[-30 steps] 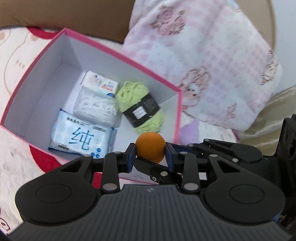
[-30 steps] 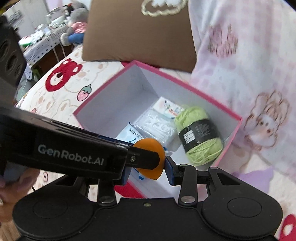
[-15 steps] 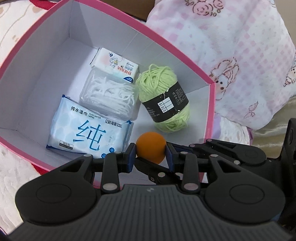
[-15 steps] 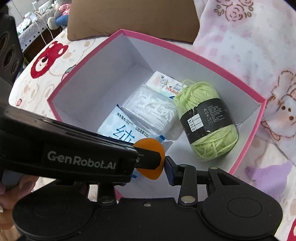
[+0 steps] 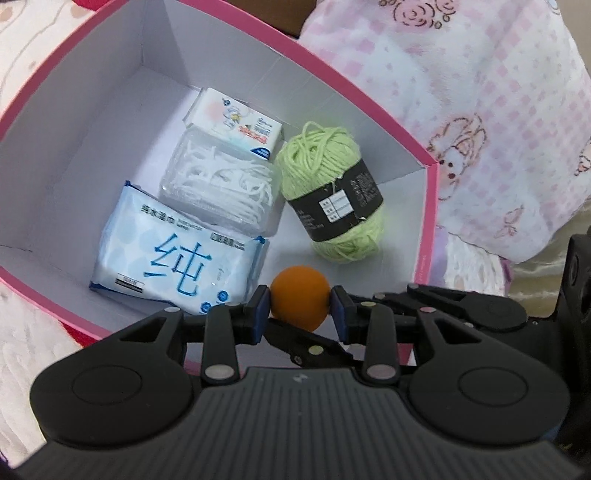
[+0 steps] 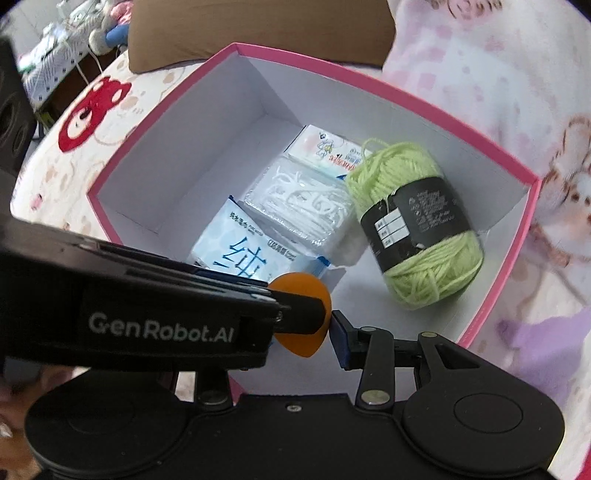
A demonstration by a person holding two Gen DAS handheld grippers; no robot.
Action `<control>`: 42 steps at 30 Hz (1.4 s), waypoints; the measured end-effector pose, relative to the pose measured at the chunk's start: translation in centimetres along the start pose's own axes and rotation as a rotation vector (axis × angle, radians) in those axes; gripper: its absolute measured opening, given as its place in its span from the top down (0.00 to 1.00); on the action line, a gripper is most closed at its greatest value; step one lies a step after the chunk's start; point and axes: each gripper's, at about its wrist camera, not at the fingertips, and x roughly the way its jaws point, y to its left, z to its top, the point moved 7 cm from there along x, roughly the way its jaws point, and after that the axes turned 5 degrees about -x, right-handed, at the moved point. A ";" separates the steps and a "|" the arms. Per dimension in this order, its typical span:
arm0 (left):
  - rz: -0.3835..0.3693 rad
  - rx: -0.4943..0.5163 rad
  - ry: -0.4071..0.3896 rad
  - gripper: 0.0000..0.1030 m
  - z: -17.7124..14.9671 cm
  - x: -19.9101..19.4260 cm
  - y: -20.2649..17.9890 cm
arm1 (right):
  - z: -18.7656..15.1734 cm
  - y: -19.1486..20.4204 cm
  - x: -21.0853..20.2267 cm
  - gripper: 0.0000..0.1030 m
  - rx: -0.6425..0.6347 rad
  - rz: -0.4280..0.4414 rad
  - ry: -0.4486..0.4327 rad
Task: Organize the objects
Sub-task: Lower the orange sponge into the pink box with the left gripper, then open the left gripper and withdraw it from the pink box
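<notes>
"GenRobot.AI" lettering on left hand-held gripper [image 6: 295,314]; wipes pack [image 5: 177,258] reads "纯".

A home bedroom: cartoon-print bedding [image 5: 480,110], brown pillow [image 6: 258,29], stuffed toy [image 6: 107,31].

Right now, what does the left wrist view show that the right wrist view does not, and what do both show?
Only the left wrist view shows both pads of the left gripper pressing the round orange ball. Only the right wrist view shows the brown cushion and the red bear print. Both show the pink-rimmed white box holding the light green yarn skein and the blue wet wipes pack.
</notes>
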 end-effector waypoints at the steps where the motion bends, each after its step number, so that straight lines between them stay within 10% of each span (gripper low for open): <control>1: 0.011 0.006 -0.006 0.67 0.0 0.0 0.0 | 0.0 -0.1 0.0 0.56 0.008 0.003 -0.001; 22: 0.151 0.209 -0.167 0.46 -2.3 -9.5 -3.9 | -3.4 2.0 -11.3 0.51 -0.161 0.028 -0.230; 42: 0.126 0.388 -0.170 0.38 -10.0 -17.7 -9.9 | -9.8 5.4 -19.6 0.20 -0.304 -0.048 -0.338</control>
